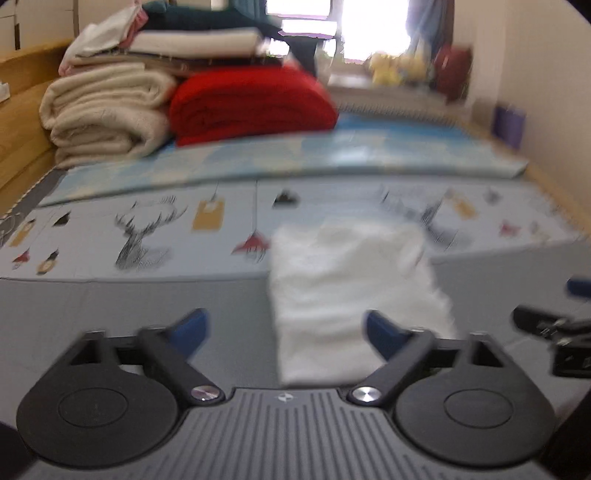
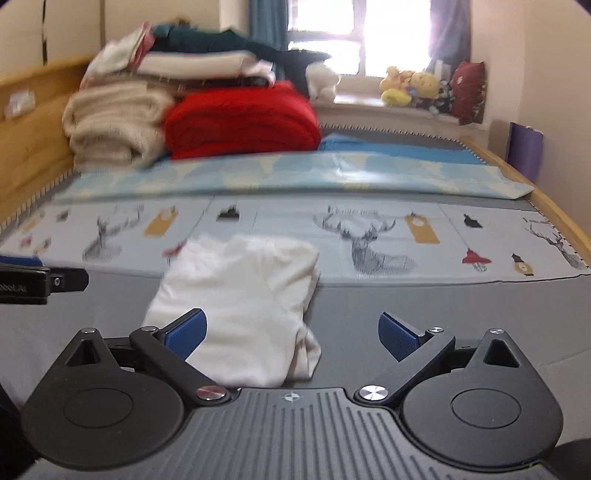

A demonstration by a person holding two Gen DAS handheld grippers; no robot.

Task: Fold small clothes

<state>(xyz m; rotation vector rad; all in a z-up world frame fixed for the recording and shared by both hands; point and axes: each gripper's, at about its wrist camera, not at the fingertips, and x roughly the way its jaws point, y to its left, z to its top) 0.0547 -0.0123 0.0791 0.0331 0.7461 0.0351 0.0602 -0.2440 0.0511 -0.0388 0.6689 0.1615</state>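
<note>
A white garment (image 2: 240, 306) lies folded on the bed (image 2: 406, 314), on the grey sheet, its far end just over the near edge of the deer-print mat (image 2: 373, 236). Its long axis runs from the near edge of the bed toward the window (image 2: 391, 33), the far end a little wider and rumpled, a bunched fold at its near right corner.

The left gripper (image 1: 284, 328) hangs above the garment's near left part with its blue fingers (image 1: 192, 325) wide apart and nothing between them; the cloth lies below, not pinched. The right gripper (image 2: 291, 332) stands over the garment's near right corner, fingers (image 2: 399, 332) likewise spread wide and clamped on nothing. Each gripper shows at the edge of the other's view, so the two are close on either side of the garment.

To the right of the garment the grey sheet and the mat are bare up to the wooden bed rail (image 2: 554, 210). To its left there is open mat and sheet as well. Beyond the garment a pale blue patterned blanket (image 2: 295, 173) lies flat across the bed. Past that, well away to the far left, cream blankets (image 2: 114, 125) and a red blanket (image 2: 240, 122) are stacked against the headboard (image 2: 33, 122), with more folded clothes (image 2: 199, 59) piled on top. Soft toys (image 2: 410, 88) sit on the window sill behind.

No box or basket shows anywhere near the garment.
</note>
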